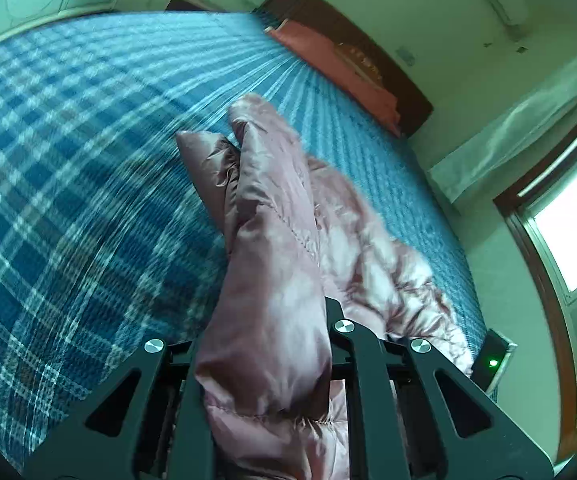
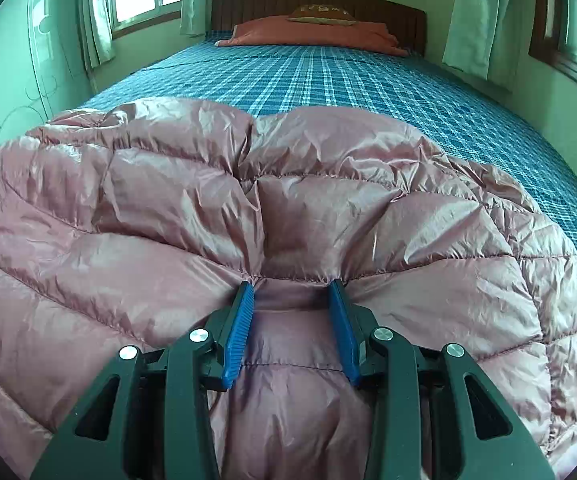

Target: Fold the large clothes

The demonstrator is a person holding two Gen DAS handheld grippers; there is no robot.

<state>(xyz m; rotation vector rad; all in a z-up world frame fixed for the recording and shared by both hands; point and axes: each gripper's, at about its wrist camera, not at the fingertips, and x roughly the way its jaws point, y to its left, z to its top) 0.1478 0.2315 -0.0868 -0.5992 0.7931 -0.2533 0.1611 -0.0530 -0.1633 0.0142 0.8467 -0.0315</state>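
Across the left wrist view, the blue plaid bedspread filled the left and centre of the frame, streaked with motion blur. At lower centre the left gripper had its jaws clenched on a thick fold of the pink puffer jacket; the padded fabric bulged between the black arms, hid the pads, and ran up toward mid-frame, where it ended in two rounded lobes. More of the jacket lay crumpled on the bed to the right of the grasped fold. An orange pillow lay against the dark wooden headboard at upper centre, and a bright window stood at the right edge. Over in the right wrist view, the pink puffer jacket spread over the near end of the bed, covering the lower two thirds of the frame from left to right. At lower centre the right gripper had its blue pads set apart with a ridge of quilted fabric between them, the tips pressed into a seam. Whether those jaws truly pinched the fabric could not be told. Beyond the jacket the blue plaid bedspread reached the orange pillow and the headboard at the top.
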